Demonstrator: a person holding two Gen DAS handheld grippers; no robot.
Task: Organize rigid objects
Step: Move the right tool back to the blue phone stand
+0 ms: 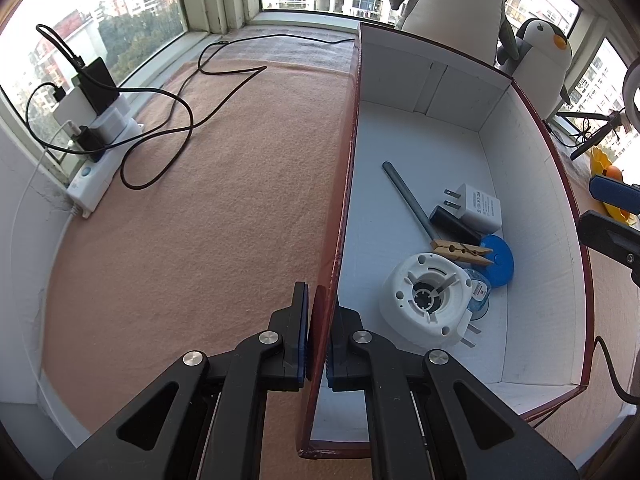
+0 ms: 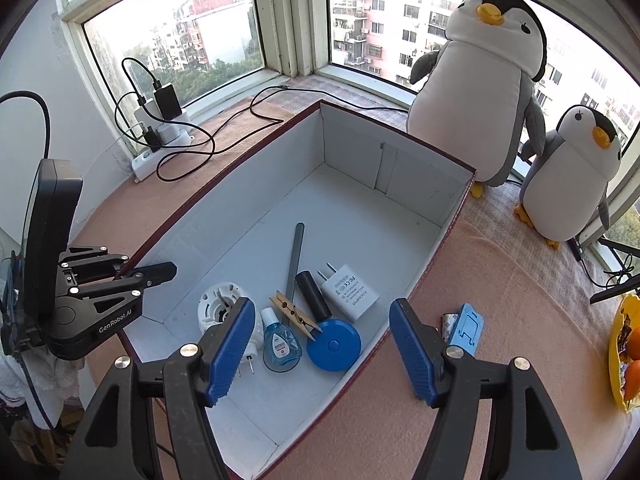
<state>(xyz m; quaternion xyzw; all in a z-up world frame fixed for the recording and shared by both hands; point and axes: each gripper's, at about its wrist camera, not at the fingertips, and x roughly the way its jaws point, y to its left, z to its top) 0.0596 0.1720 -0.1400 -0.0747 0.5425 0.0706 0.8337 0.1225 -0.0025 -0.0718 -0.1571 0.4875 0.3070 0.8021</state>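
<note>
While the left gripper (image 1: 318, 344) stays out of the box's interior, its jaws are pinched tight on the left wall of the box (image 1: 344, 184), one pad outside and one inside, low in the left wrist view. That dark-red box with a white lining sits on the desk (image 1: 224, 208), which is covered with a peach cloth. Over in the right wrist view, the right gripper (image 2: 322, 350) hangs above the near end of the box with its blue pads (image 2: 234, 346) spread wide and nothing between them.

Below and between those pads lie the collected things, all on the box floor: a white round plug-in device (image 2: 218, 310) at lower left, a small blue bottle (image 2: 280, 346), a wooden clothespin (image 2: 294, 316), a round blue tape measure (image 2: 334, 344), a black cylinder (image 2: 313, 290), a white charger (image 2: 349, 290) and a grey rod (image 2: 295, 256) reaching up toward the frame's centre.

Outside the box, just right of the right pad, a light-blue flat piece (image 2: 466, 330) lies on the cloth.
</note>
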